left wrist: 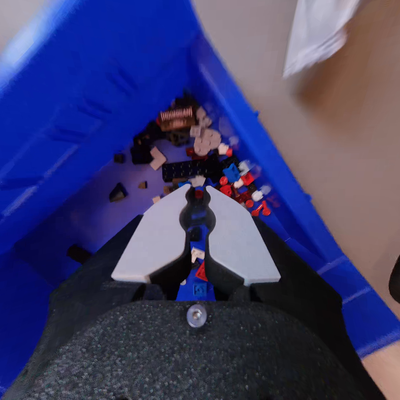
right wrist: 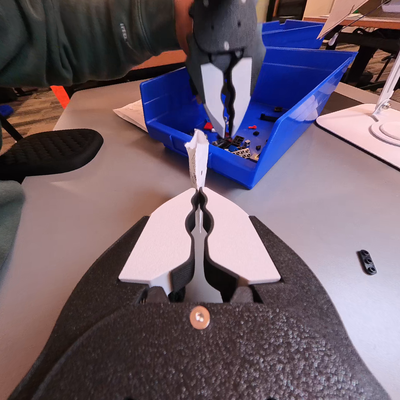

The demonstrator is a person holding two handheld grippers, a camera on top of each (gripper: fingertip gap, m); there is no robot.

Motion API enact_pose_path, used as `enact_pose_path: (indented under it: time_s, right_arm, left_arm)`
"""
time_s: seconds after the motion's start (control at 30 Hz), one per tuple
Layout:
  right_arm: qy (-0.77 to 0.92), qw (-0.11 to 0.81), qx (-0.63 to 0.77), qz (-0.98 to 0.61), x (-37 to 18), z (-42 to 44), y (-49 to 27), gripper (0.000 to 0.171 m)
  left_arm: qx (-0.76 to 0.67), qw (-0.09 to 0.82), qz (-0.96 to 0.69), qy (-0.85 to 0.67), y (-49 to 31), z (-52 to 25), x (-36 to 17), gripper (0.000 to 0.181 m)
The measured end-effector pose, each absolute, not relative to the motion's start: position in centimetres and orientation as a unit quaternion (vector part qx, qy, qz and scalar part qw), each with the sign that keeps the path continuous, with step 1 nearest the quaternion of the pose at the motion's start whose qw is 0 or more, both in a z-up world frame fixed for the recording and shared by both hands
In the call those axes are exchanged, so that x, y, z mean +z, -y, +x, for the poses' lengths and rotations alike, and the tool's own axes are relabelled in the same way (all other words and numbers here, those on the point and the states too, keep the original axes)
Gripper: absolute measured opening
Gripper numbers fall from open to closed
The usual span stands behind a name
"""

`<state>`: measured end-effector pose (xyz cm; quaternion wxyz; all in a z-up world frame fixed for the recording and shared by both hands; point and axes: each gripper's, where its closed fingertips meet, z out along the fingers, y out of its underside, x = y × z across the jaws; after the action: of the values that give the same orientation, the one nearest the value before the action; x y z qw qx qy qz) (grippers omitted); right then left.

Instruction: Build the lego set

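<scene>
**Left gripper down in the blue bin, right gripper clamped on a paper scrap**

The left gripper (left wrist: 198, 187) points down into a blue plastic bin (left wrist: 91, 112), its 2 white fingers (left wrist: 166, 227) drawn close with only a narrow gap at the tips. A small red piece (left wrist: 198, 193) shows in that gap, but the blur leaves it unclear whether the tips pinch it or merely hang over it. Just ahead of the tips lies a long black studded plate (left wrist: 190, 170); to their right sits a cluster of red pieces (left wrist: 232, 192) with a blue brick (left wrist: 231, 173) beside it. Farther ahead are pale grey pieces (left wrist: 206, 141) and a brown ribbed part (left wrist: 176, 119) against the bin's far corner. Small dark wedges (left wrist: 118, 192) lie apart to the left of the fingers.

The right gripper (right wrist: 199, 188) hovers over the grey table (right wrist: 313, 212), its fingers closed on a torn, crumpled strip of white paper (right wrist: 198, 155) that stands up from the tips. Straight ahead of it is the same bin (right wrist: 229, 171), with the left gripper (right wrist: 227, 135) reaching in from above, held by a person in a dark green sleeve (right wrist: 86, 36). To the right of the right gripper, on the table, lies a small black 3-hole piece (right wrist: 367, 265); farther right ahead stands a white base plate (right wrist: 346, 125). A black chair seat (right wrist: 49, 147) is off to the left.
</scene>
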<state>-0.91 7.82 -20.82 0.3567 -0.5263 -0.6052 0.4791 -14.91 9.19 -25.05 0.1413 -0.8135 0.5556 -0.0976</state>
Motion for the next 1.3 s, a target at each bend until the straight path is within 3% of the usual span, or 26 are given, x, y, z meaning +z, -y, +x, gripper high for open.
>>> enact_pose_path:
  time_s: [0.13, 0.23, 0.93, 1.13, 1.3]
  right_arm:
    - [0.613, 0.356, 0.471, -0.525, -21.2, -1.2, -7.5, 0.000]
    - [0.615, 0.357, 0.473, -0.520, -21.1, -1.6, -7.0, 0.000]
    - [0.580, 0.369, 0.533, -0.493, -18.6, -1.6, -6.0, 0.000]
    - [0.595, 0.368, 0.516, -0.494, -19.2, -1.3, -6.2, 0.000]
    - [0.613, 0.361, 0.502, -0.492, -19.9, -1.4, -5.8, 0.000]
  left_arm:
    - [-0.188, 0.279, -0.748, -0.572, -8.1, -9.6, -18.5, 0.007]
    - [-0.225, 0.328, -0.701, -0.592, -6.4, -5.9, -15.7, 0.007]
    - [-0.158, 0.321, -0.693, -0.626, -4.2, -4.0, -17.3, 0.029]
    - [-0.129, 0.336, -0.730, -0.581, -5.9, -7.6, -16.3, 0.025]
    - [-0.115, 0.269, -0.796, -0.530, -8.4, -12.9, -20.0, 0.016]
